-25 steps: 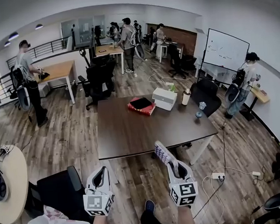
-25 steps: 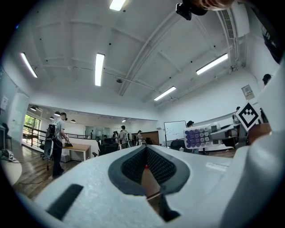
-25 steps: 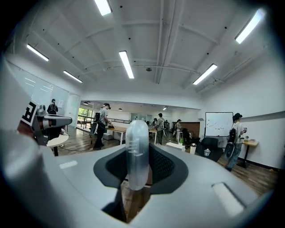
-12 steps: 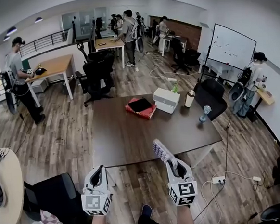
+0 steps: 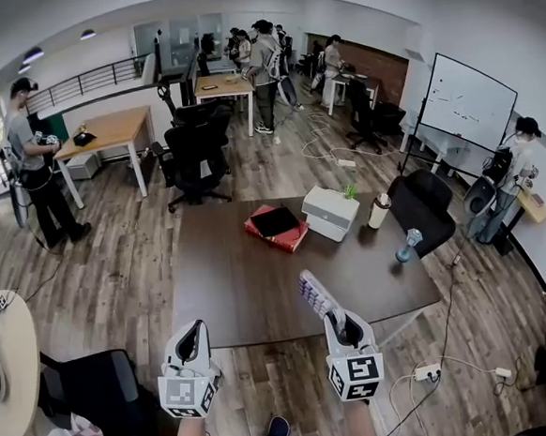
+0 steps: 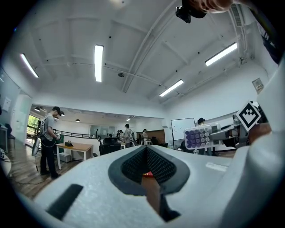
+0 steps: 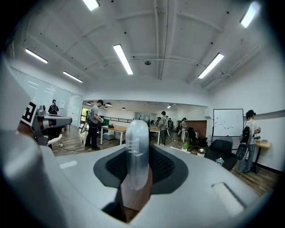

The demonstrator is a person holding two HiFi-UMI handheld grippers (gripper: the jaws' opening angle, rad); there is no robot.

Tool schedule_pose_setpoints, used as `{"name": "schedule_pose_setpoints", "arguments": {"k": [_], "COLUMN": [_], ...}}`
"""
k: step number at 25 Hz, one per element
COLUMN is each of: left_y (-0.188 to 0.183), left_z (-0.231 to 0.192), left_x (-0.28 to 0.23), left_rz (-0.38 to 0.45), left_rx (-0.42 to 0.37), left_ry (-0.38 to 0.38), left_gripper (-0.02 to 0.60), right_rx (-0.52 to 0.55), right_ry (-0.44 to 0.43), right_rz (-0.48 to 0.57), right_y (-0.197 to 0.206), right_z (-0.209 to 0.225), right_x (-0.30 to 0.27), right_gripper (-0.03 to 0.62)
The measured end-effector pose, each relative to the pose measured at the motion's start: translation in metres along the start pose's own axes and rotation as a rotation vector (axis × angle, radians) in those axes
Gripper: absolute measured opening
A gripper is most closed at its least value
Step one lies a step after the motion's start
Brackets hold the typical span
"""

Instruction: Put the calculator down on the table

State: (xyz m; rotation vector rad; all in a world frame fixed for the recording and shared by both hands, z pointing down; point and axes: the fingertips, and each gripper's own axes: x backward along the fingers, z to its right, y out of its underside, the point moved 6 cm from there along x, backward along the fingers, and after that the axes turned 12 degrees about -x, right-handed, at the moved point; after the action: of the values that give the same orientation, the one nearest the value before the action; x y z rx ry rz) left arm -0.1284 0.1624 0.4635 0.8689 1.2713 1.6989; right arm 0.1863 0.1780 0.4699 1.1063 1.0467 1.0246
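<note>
The right claw (image 5: 337,324) is clamped on the slim grey calculator with purple keys (image 5: 315,296), held aloft, seemingly over the near edge of the dark brown bench (image 5: 250,280). It is mid-carry and must next be lowered flat, while the left claw (image 5: 195,335) hangs closed and empty.

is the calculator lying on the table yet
No, the calculator is clamped in the right gripper, not resting on the table.

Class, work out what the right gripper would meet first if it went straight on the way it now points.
Probably nothing soon: the right gripper, shut on the calculator, points across the brown table, seemingly above it, towards the red book. Height is unclear.
</note>
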Motion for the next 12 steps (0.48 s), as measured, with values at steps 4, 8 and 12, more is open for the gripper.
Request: {"name": "schedule_pose_setpoints", "arguments": {"k": [4,8,12], "left_y": [0.001,0.003,0.006], "left_z": [0.004,0.003,-0.006], "left_x": [-0.018,-0.029,-0.034], "left_rz": [0.002,-0.003,-0.019], "left_rx": [0.002,0.008,0.01], "left_ry": [-0.021,-0.032,-0.053], "left_gripper": [-0.005,-0.005,-0.005], "right_rx": [0.015,0.022,0.025], "right_ry": [-0.032,-0.062,-0.097], "right_rz": [-0.012,-0.019,-0.039], "right_y": [-0.004,-0.009,-0.006], "right_z": [0.009,0.008,0.0], "right_x": [-0.02,-0.036,-0.053], "right_gripper": [0.117,0.117,0.117]}}
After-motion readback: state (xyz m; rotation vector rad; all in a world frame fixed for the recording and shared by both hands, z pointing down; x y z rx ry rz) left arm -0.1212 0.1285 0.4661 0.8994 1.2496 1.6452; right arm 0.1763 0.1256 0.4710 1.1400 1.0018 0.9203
